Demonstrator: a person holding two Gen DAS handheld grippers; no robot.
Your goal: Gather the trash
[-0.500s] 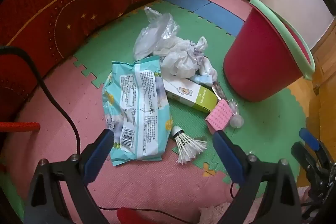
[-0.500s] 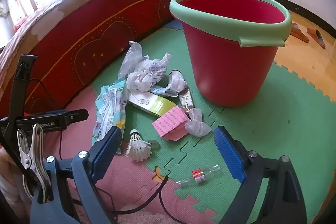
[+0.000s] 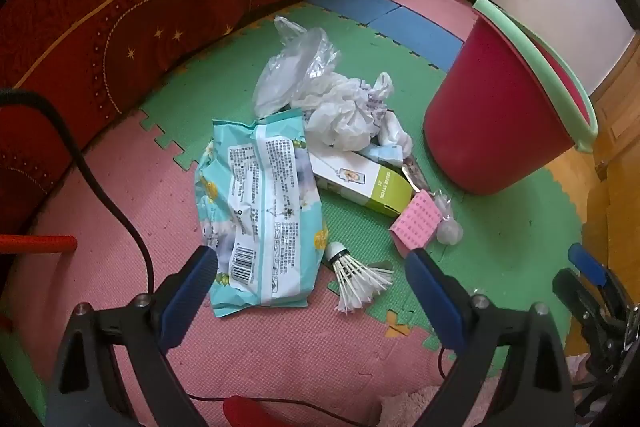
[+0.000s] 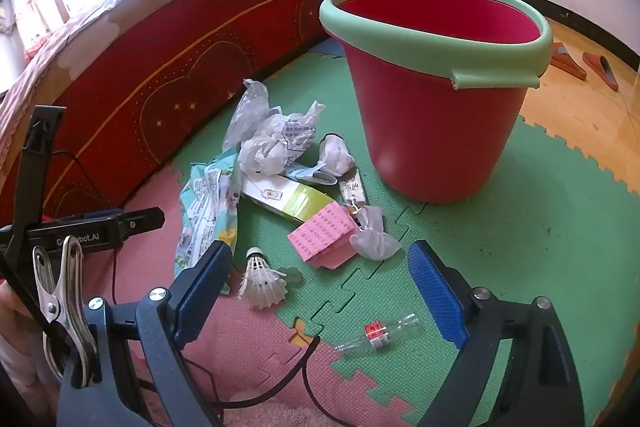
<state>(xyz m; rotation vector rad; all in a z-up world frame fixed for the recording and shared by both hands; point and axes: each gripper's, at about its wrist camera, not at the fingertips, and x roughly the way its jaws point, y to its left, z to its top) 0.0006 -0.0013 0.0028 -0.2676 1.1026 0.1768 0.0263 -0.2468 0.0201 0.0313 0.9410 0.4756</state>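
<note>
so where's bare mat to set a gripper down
Free: green mat right of the bucket, beyond the vial; pink mat between the blue packet and the bed. Crowded: the litter from the shuttlecock up to the bucket.

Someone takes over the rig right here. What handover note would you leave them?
Left hand-held gripper: open, empty, above the teal wrapper and shuttlecock.
Right hand-held gripper: open, empty, over the mat.
Red bucket stands upright beside the pile; no trash shows inside.
Done: nothing collected.
Left: wrapper, shuttlecock, crumpled plastic, white-green box, pink paper, small glass bottle.
</note>
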